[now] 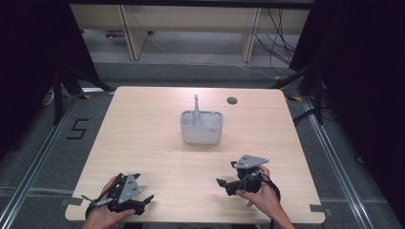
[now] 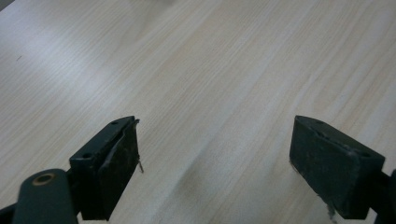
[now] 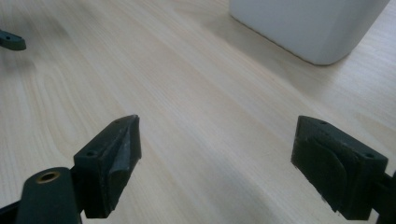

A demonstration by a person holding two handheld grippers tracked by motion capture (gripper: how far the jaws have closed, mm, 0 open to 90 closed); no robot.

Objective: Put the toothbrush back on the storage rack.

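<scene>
Pale wood table (image 1: 157, 143) under both my grippers; my left gripper (image 2: 215, 154) has its jaws spread wide with bare wood between them, holding nothing. My right gripper (image 3: 217, 161) is likewise spread wide and empty, and the white caddy (image 3: 303, 25) sits ahead of its fingertips, off to the right-hand jaw's side, well apart from them. From the high view the caddy (image 1: 201, 127) stands upright mid-table with a grey handle (image 1: 196, 106) sticking up out of it, beyond both my hands.
</scene>
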